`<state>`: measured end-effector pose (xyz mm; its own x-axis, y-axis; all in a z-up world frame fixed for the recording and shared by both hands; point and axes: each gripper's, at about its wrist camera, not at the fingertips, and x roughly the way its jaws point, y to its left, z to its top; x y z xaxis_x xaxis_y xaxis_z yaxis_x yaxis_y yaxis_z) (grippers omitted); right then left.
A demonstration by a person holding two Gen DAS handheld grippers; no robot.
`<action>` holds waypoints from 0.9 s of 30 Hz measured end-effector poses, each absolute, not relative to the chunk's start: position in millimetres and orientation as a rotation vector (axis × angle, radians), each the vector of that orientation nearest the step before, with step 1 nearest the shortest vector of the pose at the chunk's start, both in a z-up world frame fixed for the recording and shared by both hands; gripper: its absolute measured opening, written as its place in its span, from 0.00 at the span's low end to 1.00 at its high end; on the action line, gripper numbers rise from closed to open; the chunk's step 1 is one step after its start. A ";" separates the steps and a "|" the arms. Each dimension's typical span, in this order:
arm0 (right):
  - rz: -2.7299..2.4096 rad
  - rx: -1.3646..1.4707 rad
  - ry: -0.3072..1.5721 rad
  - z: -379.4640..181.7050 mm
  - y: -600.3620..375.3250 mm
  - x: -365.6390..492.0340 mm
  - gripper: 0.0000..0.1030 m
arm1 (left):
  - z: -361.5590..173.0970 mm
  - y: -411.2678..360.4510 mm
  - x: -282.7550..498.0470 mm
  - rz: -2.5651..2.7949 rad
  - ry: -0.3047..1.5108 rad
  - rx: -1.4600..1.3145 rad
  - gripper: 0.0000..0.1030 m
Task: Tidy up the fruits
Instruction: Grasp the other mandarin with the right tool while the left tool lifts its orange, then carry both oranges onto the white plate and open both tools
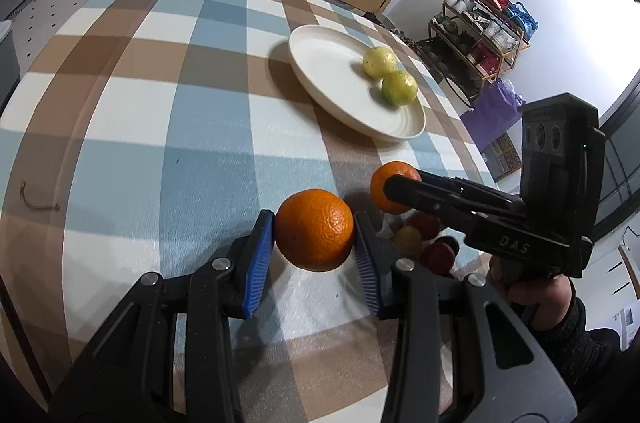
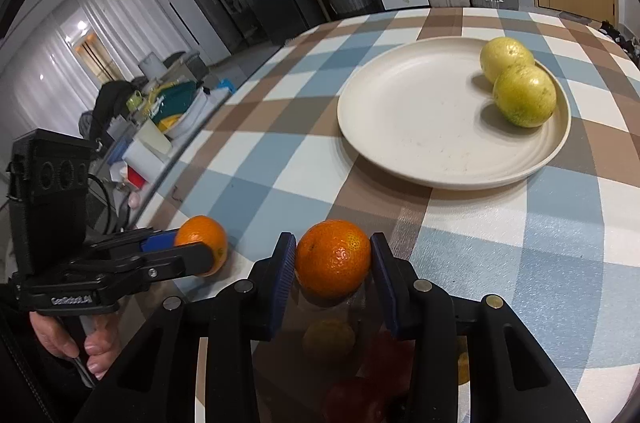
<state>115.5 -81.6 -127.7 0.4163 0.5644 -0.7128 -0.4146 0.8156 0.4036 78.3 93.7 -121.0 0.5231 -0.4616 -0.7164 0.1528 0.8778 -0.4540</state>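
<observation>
1. Two lemons (image 2: pixel 520 91) already sit on the plate (image 2: pixel 400 151).
2. Left gripper (image 1: pixel 314 237) and right gripper (image 2: pixel 333 263) each clamp an orange (image 1: pixel 314 229) near the table (image 1: pixel 140 103) edge.
3. Both oranges, plus more fruit below, remain unplaced.

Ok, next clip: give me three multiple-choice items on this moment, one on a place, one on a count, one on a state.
1. Where do the two round yellow-green fruits lie?
A. on the checked tablecloth
B. on the round cream plate
C. in a basket

2. How many oranges are in view?
A. one
B. two
C. four

3. What is the state of the right gripper?
A. open over the plate
B. shut on nothing
C. shut on an orange

Answers:
1 B, both sit inside the plate's rim.
2 B, the left gripper holds a second orange.
3 C, its blue fingers press on both sides.
</observation>
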 end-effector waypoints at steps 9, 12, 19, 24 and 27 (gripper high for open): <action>0.660 0.260 0.902 -105.4 -104.3 121.5 0.37 | -105.4 77.0 105.7 -0.405 0.934 -0.348 0.35; 0.671 0.274 0.879 -95.7 -110.2 125.7 0.37 | -98.7 71.8 117.9 -0.413 0.924 -0.343 0.35; 0.679 0.310 0.847 -82.9 -125.4 144.8 0.37 | -83.5 54.5 156.8 -0.437 0.913 -0.330 0.35; 0.684 0.336 0.840 -78.4 -132.7 169.6 0.37 | -77.6 45.1 183.5 -0.442 0.905 -0.330 0.36; 0.684 0.344 0.837 -76.9 -134.2 183.8 0.37 | -76.1 39.8 203.1 -0.443 0.910 -0.333 0.35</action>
